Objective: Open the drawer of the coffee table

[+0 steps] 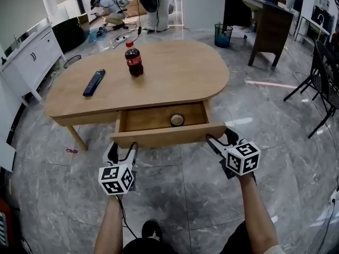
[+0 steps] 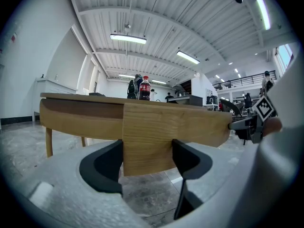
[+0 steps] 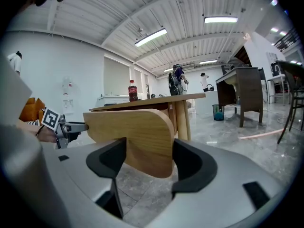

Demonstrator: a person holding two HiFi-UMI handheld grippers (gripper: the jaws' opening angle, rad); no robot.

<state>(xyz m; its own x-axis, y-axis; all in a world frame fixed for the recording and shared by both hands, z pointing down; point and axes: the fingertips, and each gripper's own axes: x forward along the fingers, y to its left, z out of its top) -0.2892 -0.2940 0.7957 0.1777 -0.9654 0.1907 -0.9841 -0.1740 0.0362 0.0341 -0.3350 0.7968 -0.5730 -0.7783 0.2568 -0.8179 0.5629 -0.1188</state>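
Drawer of light wood [image 1: 167, 135] stands pulled out from under the oval, light-wood coffee table [image 1: 175, 73], its front panel well clear of the table's edge. The left gripper [image 1: 122, 148] pinches the panel's left end between its black jaws. The right gripper [image 1: 221, 139] pinches the rounded right end the same way. Inside the drawer, towards its right side, lies a small round ring-like object [image 1: 177, 120]. On the tabletop stands a red-labelled cola bottle [image 1: 133, 60]. To its left, well apart, a dark blue flat bar [image 1: 94, 82] lies flat.
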